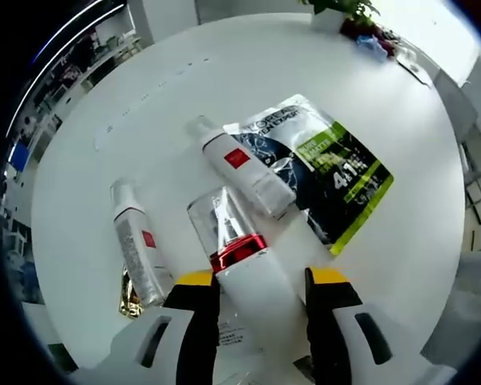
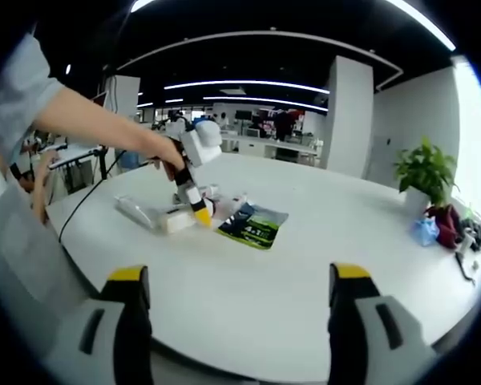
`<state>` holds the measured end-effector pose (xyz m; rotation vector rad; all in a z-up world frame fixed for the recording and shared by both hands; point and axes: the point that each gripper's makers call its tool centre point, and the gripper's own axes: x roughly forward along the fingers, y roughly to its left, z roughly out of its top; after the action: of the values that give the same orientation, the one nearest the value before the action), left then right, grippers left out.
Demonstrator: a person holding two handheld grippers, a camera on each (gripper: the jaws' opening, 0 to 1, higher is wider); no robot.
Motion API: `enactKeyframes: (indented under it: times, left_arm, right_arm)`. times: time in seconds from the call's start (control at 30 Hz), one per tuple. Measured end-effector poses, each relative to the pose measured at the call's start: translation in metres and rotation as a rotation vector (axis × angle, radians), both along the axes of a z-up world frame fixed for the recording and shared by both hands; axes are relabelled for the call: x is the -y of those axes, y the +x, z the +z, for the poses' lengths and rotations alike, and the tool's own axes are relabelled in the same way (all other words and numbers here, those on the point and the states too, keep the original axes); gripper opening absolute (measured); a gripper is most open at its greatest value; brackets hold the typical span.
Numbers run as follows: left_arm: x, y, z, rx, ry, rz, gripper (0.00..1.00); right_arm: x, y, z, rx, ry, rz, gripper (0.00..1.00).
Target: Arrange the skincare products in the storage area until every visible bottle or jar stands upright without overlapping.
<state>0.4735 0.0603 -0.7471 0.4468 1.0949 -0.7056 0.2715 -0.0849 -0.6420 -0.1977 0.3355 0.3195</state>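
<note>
On the round white table (image 1: pixel 144 104) a white bottle with a red ring and clear cap (image 1: pixel 239 250) lies between the yellow-tipped jaws of my left gripper (image 1: pixel 263 281), and its body fills the gap between them. A white tube with a red label (image 1: pixel 240 164) lies slanted, its end resting on a black, green and silver sachet (image 1: pixel 329 172). Another white bottle (image 1: pixel 135 241) lies on its side at the left, a gold item (image 1: pixel 128 295) by its base. My right gripper (image 2: pixel 239 298) hangs open above the table's near edge, well away from the products (image 2: pixel 252 226).
A potted plant (image 2: pixel 423 172), a red bag (image 2: pixel 447 220) and a blue item (image 2: pixel 425 231) stand at the table's far right side. A person's hand (image 2: pixel 164 152) holds the left gripper (image 2: pixel 199 212) over the lying bottles. Bare tabletop (image 2: pixel 321 241) lies between my right gripper and the products.
</note>
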Motion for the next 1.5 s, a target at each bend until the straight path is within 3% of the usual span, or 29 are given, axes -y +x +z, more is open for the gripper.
enactKeyframes:
  times: [0.27, 0.47, 0.57, 0.77, 1.07, 1.2, 1.5]
  left_arm:
    - [0.008, 0.002, 0.002, 0.023, -0.05, 0.037, 0.27]
    - [0.007, 0.005, 0.003, 0.048, -0.084, 0.067, 0.26]
    - [0.008, 0.006, 0.005, 0.11, -0.115, 0.059, 0.26]
    - [0.006, 0.006, 0.011, 0.151, -0.186, 0.099, 0.25]
    - [0.005, 0.002, 0.031, 0.202, -0.307, 0.133, 0.25]
    - [0.006, -0.003, 0.041, 0.253, -0.328, 0.111, 0.25]
    - [0.02, -0.019, 0.065, 0.286, -0.408, 0.071, 0.25]
  right_arm:
    - [0.001, 0.0, 0.0, -0.001, -0.002, -0.001, 0.92]
    - [0.001, 0.0, 0.0, -0.001, -0.003, 0.0, 0.91]
    - [0.001, 0.0, 0.0, -0.002, -0.004, -0.001, 0.91]
    - [0.001, 0.0, -0.001, -0.003, -0.007, 0.0, 0.91]
    - [0.0, -0.001, -0.002, -0.009, -0.008, 0.006, 0.91]
    - [-0.001, -0.001, -0.002, -0.011, -0.009, 0.008, 0.91]
    - [-0.001, -0.001, -0.003, -0.014, -0.012, 0.01, 0.91]
